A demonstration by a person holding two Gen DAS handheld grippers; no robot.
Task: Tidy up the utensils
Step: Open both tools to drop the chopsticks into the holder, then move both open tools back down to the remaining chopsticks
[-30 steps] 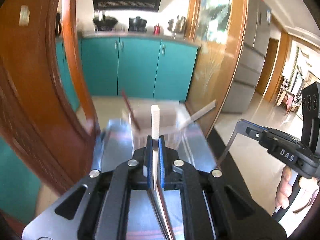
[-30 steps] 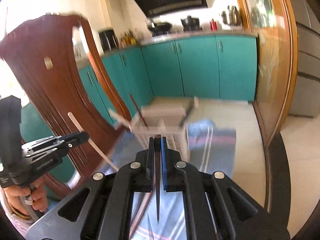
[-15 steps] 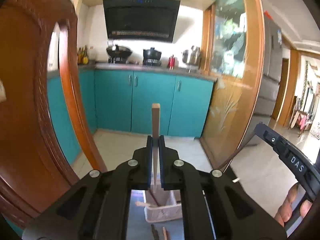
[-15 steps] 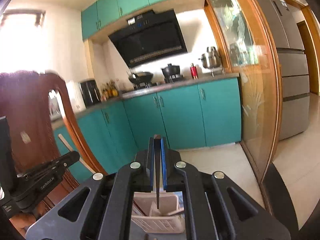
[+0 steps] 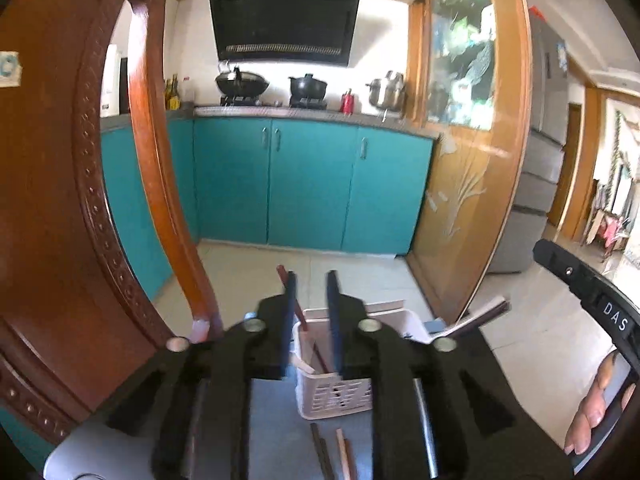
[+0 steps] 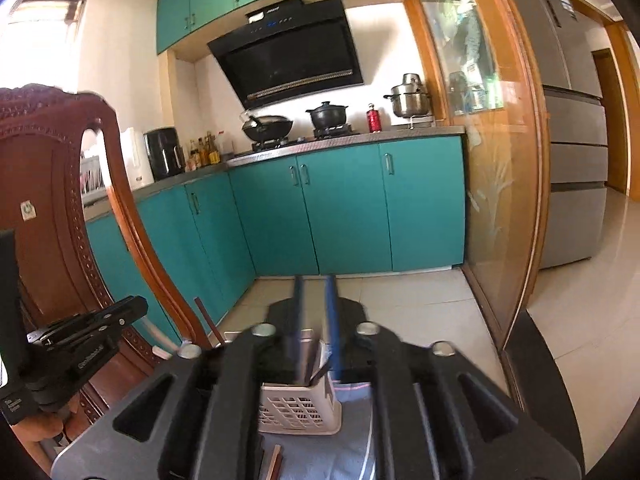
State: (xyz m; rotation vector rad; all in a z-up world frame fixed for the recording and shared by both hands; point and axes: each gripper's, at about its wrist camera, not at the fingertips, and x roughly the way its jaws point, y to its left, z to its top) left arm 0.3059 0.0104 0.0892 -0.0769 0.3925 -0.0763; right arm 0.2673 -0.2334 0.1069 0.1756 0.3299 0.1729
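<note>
Standing on a blue cloth (image 6: 320,456) at the desk's far side, the white slotted utensil basket (image 5: 340,394) sits straight ahead of both tools. In the left wrist view the left tool (image 5: 310,322) has its two blue-padded jaws parted with nothing between them; they have just been opening, and the pale stick seen clamped there earlier is no longer in the gap. Behind the gap a dark reddish chopstick (image 5: 290,300) leans up out of the basket toward the left, and a pale flat utensil (image 5: 472,322) juts over the basket's right rim. Loose chopsticks (image 5: 334,454) lie on the cloth just in front of the basket, between the tool's arms.

In the right wrist view the right tool (image 6: 314,328) likewise has its jaws apart and holds nothing; they too have just been opening. The basket (image 6: 298,410) shows below the gap with dark utensil ends standing in it. The left tool appears at the left edge of that view, gripped by a hand (image 6: 38,428). A carved wooden chair back (image 6: 48,200) stands on the left, with teal kitchen cabinets (image 6: 344,208) across the tiled floor beyond.
</note>
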